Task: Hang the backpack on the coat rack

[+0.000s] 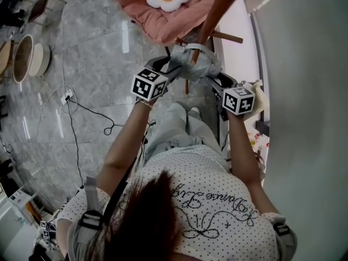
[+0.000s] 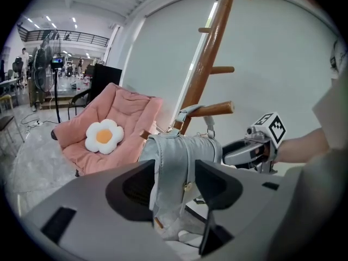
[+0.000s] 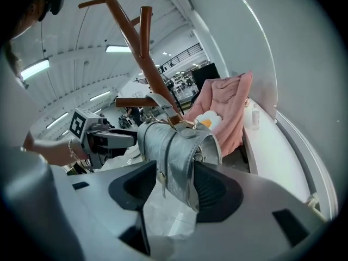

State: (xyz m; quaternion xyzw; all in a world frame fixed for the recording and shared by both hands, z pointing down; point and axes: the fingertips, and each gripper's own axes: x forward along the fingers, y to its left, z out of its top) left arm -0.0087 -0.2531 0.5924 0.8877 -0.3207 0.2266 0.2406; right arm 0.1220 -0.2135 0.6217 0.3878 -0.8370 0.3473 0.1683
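Backpack [image 2: 182, 156] hangs upright by its top loop on a peg [image 2: 213, 109] of the coat rack [image 2: 209, 48]. It lies between the spread jaws of left gripper [image 2: 175, 181] and right gripper [image 3: 175, 189], which flank it equally near.

The pale grey backpack [image 2: 175, 156] hangs upright, its top loop hooked over a low side peg [image 2: 215, 109] of the brown wooden coat rack [image 2: 209, 53], its body sagging below against the pole.

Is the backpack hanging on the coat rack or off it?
Hanging: the backpack's top loop sits over a wooden peg of the coat rack.
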